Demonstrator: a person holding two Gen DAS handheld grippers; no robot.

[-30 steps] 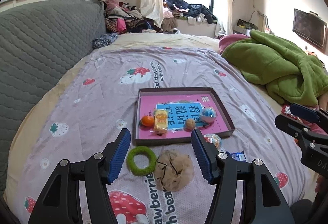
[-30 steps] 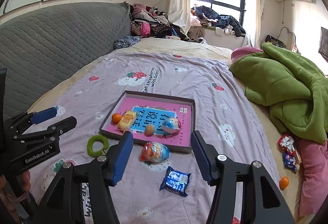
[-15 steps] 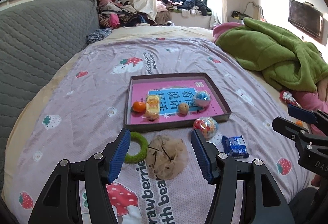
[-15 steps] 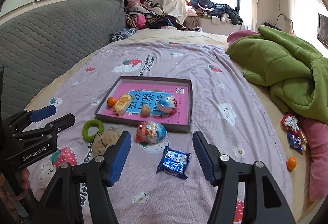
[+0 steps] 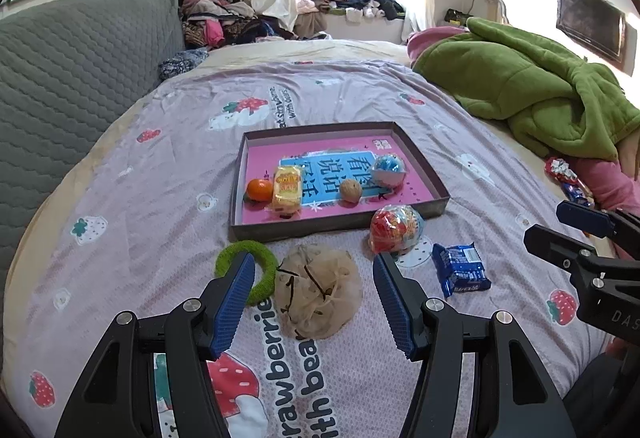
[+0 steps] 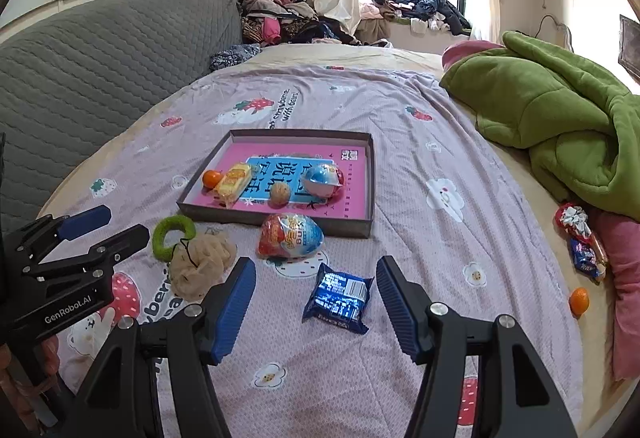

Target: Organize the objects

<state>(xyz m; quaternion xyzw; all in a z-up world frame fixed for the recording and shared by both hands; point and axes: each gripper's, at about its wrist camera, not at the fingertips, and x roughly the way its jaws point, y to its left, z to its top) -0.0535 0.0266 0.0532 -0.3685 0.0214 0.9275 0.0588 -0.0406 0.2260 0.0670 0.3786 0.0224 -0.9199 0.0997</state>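
Left gripper [image 5: 314,302], jaws wide and empty, above a beige mesh pouch [image 5: 319,292] beside a green ring [image 5: 244,270]. Right gripper [image 6: 316,302], jaws wide and empty, over a blue snack packet [image 6: 338,298]. A shallow box [image 6: 280,215] on the bedspread [image 6: 420,165] holds an orange [image 6: 212,178] and a walnut [image 6: 279,193].

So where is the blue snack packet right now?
The blue packet lies on the bedspread in front of the tray, framed by the open right gripper, just right of the foil egg.
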